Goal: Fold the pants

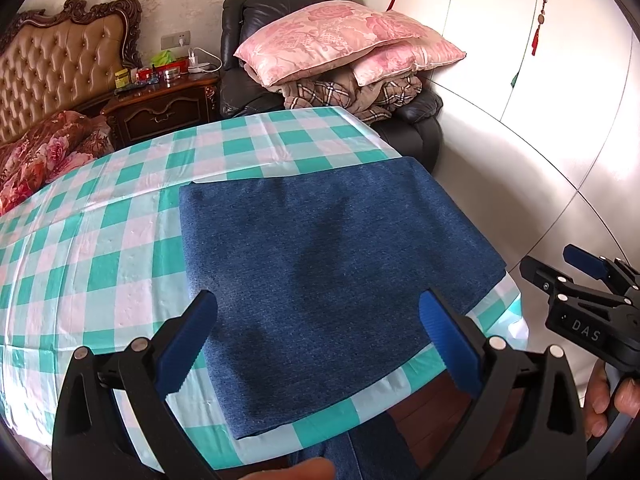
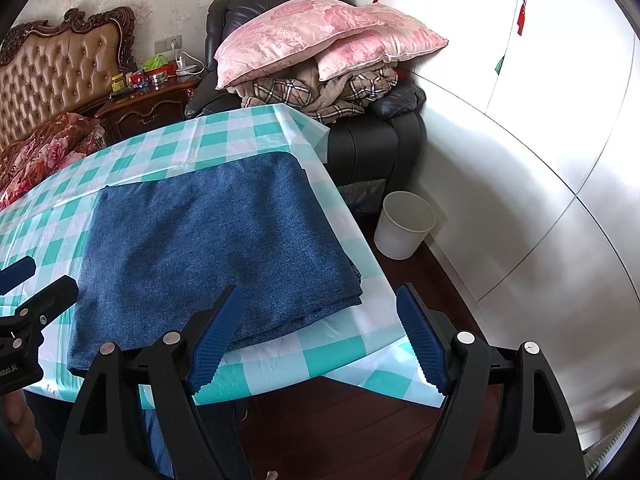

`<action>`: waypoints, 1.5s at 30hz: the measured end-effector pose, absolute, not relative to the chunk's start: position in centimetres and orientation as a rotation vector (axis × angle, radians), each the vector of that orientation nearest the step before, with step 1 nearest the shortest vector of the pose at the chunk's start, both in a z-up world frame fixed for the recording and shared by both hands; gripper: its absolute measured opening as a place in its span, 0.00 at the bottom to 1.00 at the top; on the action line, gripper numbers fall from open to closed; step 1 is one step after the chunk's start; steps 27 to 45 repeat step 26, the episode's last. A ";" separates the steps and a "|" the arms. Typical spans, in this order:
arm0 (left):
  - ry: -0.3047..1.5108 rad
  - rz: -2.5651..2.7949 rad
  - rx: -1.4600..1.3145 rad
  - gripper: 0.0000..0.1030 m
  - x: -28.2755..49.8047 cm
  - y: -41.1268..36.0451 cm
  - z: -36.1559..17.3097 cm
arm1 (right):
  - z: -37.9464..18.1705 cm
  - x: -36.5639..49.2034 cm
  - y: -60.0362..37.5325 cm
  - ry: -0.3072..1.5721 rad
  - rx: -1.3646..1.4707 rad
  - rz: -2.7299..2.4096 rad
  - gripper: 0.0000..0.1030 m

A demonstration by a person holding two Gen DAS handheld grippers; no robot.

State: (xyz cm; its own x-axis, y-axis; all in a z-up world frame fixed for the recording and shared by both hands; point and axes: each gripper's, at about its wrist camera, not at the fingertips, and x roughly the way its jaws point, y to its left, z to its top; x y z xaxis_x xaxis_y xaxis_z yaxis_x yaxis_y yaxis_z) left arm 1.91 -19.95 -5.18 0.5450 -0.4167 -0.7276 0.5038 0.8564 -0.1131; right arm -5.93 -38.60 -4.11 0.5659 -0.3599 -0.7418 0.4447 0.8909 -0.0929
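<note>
So the pants (image 1: 320, 264) are lying as a flat, squared-off blue denim stack on the table (image 1: 100, 264), which has a teal and white checked cloth over it. The stack sits toward the table's right end and close to the near edge, with only a thin strip of checks showing along both. On the right side you can see the layered folds stacked on each other. Loads of open cloth to the left and behind it, so that's where the free room is.

The left claw (image 1: 316, 340) hangs just over the near part of the stack, blue pads spread wide, gripping nothing. The right claw (image 2: 320, 336) is over the table's near right corner, also spread wide with nothing in it, one finger (image 2: 218, 340) above the denim's edge and the other out past the table edge over the floor. From the left camera you can read "DAS" on the right claw's body.

Past the right end there's a white bin (image 2: 404, 224) on the dark wood floor, beside a black leather armchair (image 2: 376, 140) piled with a plaid blanket (image 2: 304, 96) and pink pillows (image 2: 320, 32). White wardrobe doors (image 2: 540, 140) run along the right. Nightstand (image 1: 160, 112) and tufted headboard (image 1: 60, 64) sit at the back left.
</note>
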 end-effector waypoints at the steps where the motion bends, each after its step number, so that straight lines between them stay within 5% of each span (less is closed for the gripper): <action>1: 0.831 -0.549 0.115 0.98 1.9 -20.0 -5.2 | -4.2 -5.9 -38.6 0.847 0.109 -0.474 0.73; 20: 0.796 -0.654 0.107 0.98 0.6 -20.7 -4.7 | -4.8 -5.9 -38.6 0.852 0.109 -0.477 0.73; 26: 0.764 -0.391 -0.094 0.98 2.6 -7.3 -5.0 | -5.9 -5.6 -40.2 0.812 0.163 -0.499 0.82; 45: 0.764 -0.391 -0.094 0.98 2.6 -7.3 -5.0 | -5.9 -5.6 -40.2 0.812 0.163 -0.499 0.82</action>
